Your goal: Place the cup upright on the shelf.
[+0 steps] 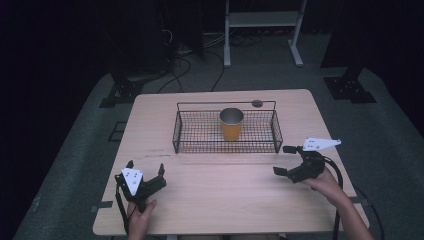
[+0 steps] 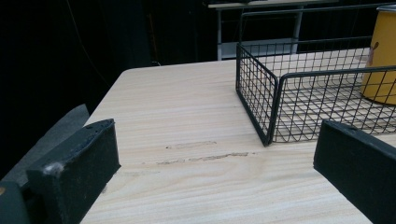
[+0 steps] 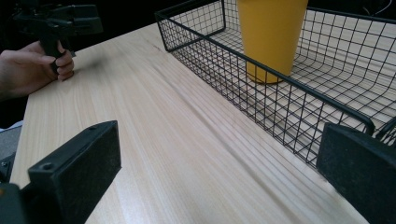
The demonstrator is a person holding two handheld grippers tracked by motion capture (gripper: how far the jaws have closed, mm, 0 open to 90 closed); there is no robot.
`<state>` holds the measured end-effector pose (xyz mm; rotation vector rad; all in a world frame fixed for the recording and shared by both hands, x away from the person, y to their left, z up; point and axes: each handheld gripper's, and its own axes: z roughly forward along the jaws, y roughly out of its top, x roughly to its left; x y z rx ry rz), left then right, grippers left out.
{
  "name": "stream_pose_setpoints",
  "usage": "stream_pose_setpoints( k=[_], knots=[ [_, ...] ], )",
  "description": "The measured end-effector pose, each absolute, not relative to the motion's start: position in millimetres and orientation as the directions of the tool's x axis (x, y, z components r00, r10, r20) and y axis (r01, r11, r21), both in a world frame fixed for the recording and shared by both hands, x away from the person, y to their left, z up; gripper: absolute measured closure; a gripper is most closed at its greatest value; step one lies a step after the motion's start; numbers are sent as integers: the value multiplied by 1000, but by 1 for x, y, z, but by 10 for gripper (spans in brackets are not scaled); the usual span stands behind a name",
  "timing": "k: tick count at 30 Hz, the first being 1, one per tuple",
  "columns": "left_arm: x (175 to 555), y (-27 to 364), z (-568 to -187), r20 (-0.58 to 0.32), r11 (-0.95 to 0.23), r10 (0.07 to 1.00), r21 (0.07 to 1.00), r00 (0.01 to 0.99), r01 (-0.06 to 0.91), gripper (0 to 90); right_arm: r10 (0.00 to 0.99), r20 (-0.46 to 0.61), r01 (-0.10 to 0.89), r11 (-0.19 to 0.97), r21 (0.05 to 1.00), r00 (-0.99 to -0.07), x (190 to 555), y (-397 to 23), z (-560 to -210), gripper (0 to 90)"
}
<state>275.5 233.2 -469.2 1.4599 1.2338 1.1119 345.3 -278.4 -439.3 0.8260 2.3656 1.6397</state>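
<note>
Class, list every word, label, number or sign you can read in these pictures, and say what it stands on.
None can be read.
Yellow cup in the wire basket: a small mark near its edge in the left gripper view, too blurred to read.
Grey plate on the left tool and on the right tool: only dots, no text.

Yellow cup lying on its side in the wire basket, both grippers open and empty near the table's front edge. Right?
Not quite: the yellow cup stands upright in the wire basket, open mouth up, as the high view shows. The rest holds: the left gripper and right gripper are both open and empty near the table's front edge.
</note>
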Motion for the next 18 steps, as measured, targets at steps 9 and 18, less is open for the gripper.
stream_pose_setpoints(
  k=[9, 18],
  knots=[
    [276, 233, -469, 83, -100, 992, 977, 98, 186, 0, 522, 172, 348, 261, 900, -836, 330, -282, -447, 0],
    [276, 233, -469, 83, -100, 992, 977, 98, 186, 0, 535, 186, 362, 246, 899, -824, 316, -287, -457, 0]
  ],
)
